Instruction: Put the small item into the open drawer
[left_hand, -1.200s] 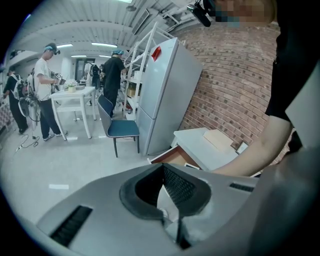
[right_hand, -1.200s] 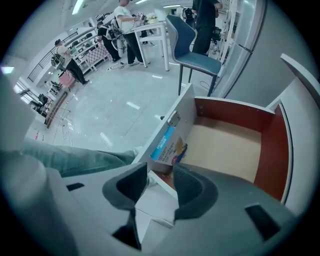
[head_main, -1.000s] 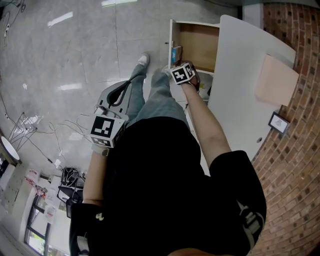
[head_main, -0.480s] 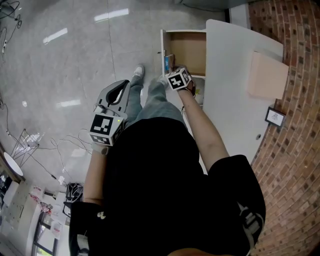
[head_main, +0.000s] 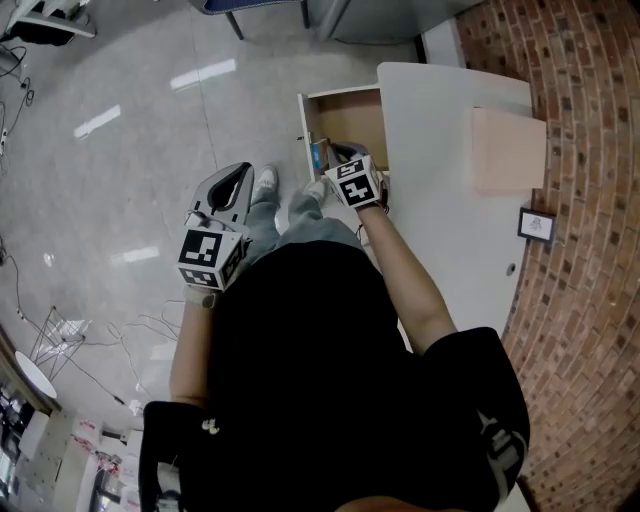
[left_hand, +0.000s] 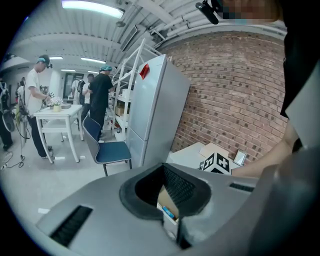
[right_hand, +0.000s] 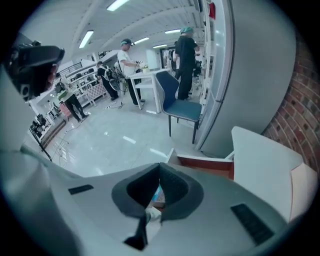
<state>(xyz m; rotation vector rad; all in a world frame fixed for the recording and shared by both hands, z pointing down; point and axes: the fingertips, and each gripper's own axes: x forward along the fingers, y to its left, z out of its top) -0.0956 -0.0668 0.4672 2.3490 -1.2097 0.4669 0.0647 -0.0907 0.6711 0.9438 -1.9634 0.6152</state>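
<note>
While the right gripper (right_hand: 145, 218), clenched on what looks like the small pale item (right_hand: 154, 214), hangs over the open drawer (head_main: 365, 125) just ahead of it, release remains undone; left gripper (left_hand: 175, 230) closed, empty.

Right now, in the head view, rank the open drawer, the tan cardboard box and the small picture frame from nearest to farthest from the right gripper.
From the right gripper:
1. Open drawer, right at its jaws.
2. Tan cardboard box, on the white tabletop to its right.
3. Small picture frame, farther right, by the brick wall.
</note>
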